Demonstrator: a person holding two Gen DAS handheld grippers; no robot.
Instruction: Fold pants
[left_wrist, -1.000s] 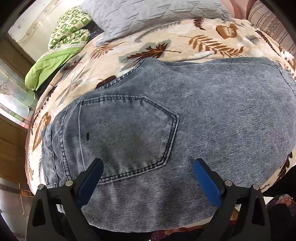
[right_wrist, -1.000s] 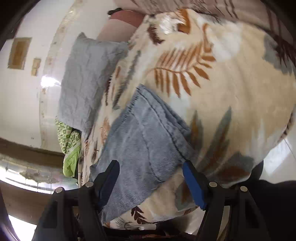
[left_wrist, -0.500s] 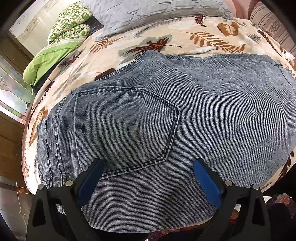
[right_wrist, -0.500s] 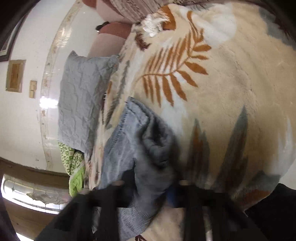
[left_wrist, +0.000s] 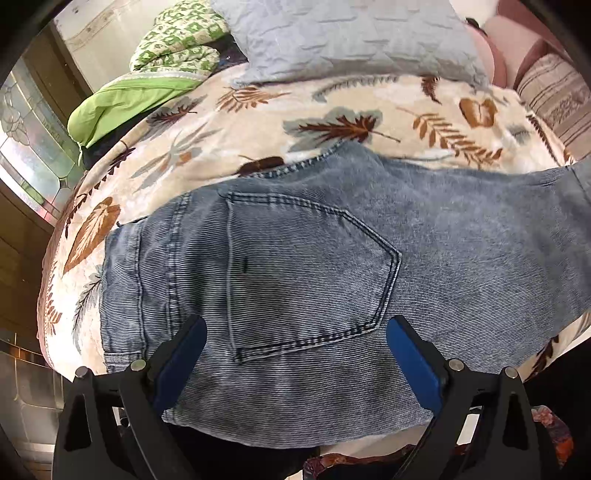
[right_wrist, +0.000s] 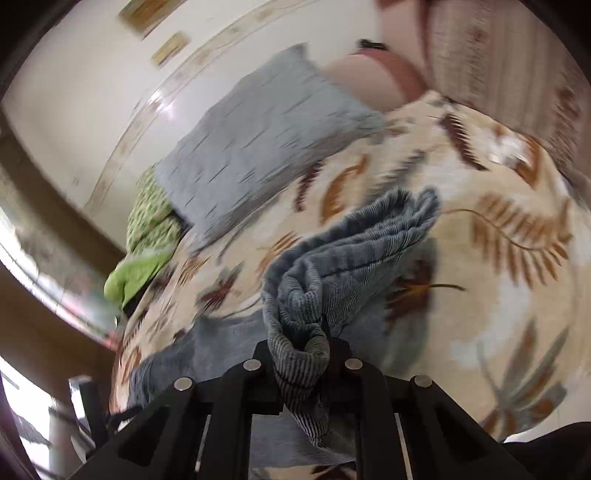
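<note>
A: While the right gripper (right_wrist: 301, 354) is nearest the lens, what are its fingers doing?

B: They have just been closing and are now clamped on a bunched end of the pants (right_wrist: 332, 266). The gathered denim is pinched between the jaws and stands up off the blanket (right_wrist: 498, 177) in a ridged roll.

A: And the left gripper (left_wrist: 295, 354)?

B: Its blue pads (left_wrist: 412, 362) stand wide apart over the seat of the pants (left_wrist: 443, 266), with nothing gripped. The back pocket (left_wrist: 306, 266) lies between and just beyond the two fingers.

A: Where do the pants lie overall?

B: Spread flat on the leaf-patterned blanket (left_wrist: 332, 107), waistband toward the left of the left wrist view, legs running off to the right.

A: Farther back?

B: A grey pillow (left_wrist: 351, 37) rests at the head of the bed, with a green quilt (left_wrist: 147, 74) bundled to its left. The right wrist view is blurred.
</note>
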